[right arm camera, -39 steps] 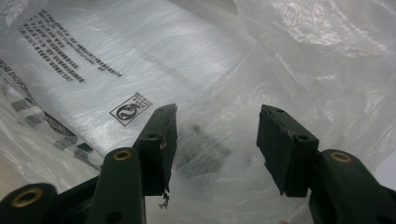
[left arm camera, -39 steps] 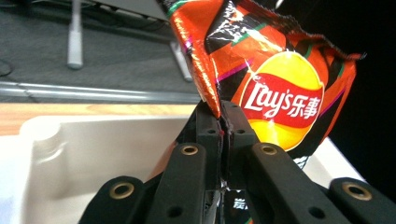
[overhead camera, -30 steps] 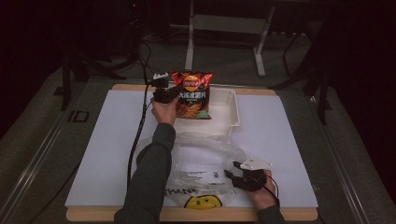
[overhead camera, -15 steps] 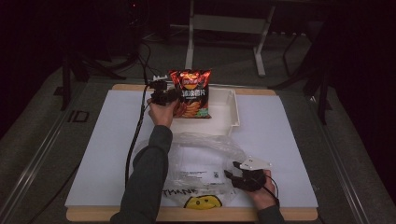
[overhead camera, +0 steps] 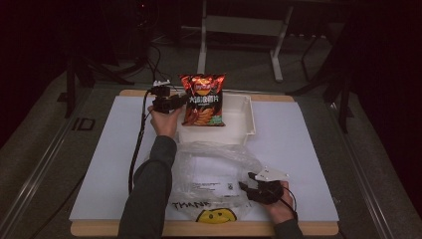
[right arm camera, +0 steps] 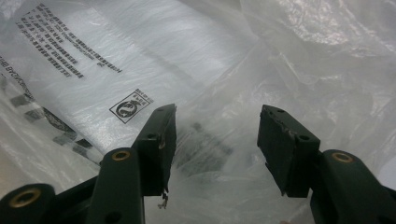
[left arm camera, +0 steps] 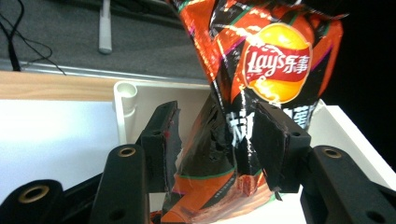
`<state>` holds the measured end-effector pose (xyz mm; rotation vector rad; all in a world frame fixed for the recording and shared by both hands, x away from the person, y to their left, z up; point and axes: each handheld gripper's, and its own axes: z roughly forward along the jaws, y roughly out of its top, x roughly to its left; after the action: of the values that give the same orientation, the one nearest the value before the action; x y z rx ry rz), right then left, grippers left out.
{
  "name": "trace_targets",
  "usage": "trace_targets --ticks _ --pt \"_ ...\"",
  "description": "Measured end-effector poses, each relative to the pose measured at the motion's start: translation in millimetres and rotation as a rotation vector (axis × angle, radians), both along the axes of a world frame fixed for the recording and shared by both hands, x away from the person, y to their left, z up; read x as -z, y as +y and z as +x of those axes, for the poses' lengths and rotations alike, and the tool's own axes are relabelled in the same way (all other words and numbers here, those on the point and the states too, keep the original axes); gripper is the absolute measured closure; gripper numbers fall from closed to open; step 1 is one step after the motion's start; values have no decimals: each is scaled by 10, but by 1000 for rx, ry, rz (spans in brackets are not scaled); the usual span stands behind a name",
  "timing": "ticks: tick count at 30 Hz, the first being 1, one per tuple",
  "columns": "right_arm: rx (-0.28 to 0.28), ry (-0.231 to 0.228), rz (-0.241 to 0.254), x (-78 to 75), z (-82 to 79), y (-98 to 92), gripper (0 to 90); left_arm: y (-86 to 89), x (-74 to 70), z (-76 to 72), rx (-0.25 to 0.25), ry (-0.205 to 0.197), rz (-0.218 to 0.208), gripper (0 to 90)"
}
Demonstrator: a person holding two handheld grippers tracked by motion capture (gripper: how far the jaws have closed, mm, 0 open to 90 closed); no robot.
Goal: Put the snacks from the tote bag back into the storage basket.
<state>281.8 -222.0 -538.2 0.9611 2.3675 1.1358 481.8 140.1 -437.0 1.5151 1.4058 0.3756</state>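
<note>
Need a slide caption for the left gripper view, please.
Left claw, jaws just opening, straddles an upright red chip bag standing in a white tray.

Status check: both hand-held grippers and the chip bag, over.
Left hand-held gripper jaws just opening, chip bag between them, standing in white tray. Right hand-held gripper open over plastic bag. Nothing in the way.
</note>
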Motion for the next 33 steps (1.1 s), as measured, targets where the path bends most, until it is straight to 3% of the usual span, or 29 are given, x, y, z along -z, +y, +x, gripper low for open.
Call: trace_targets --ticks 5,7,15,19,27,31,32,33 --pt "1 -2 -3 1 0 2 467 45 -48 -40 20 12 0 528" --pt "0 -3 -5 1 1 3 466 74 -58 -63 44 11 35 527" --pt "2 -3 -6 1 -1 4 465 174 -121 -134 88 -3 66 527" --pt "3 -3 -5 1 -2 3 465 200 -166 -201 124 -15 103 527" --pt "5 -4 -5 1 -3 3 464 166 -286 -398 225 -46 162 513" --pt "6 -4 -2 0 -4 1 463 114 -347 -555 306 -68 209 501" --pt "7 -3 -2 0 -5 0 463 110 -369 -660 328 -91 222 501" --pt "6 -3 -1 0 -4 0 461 110 -369 -660 328 -91 222 499"
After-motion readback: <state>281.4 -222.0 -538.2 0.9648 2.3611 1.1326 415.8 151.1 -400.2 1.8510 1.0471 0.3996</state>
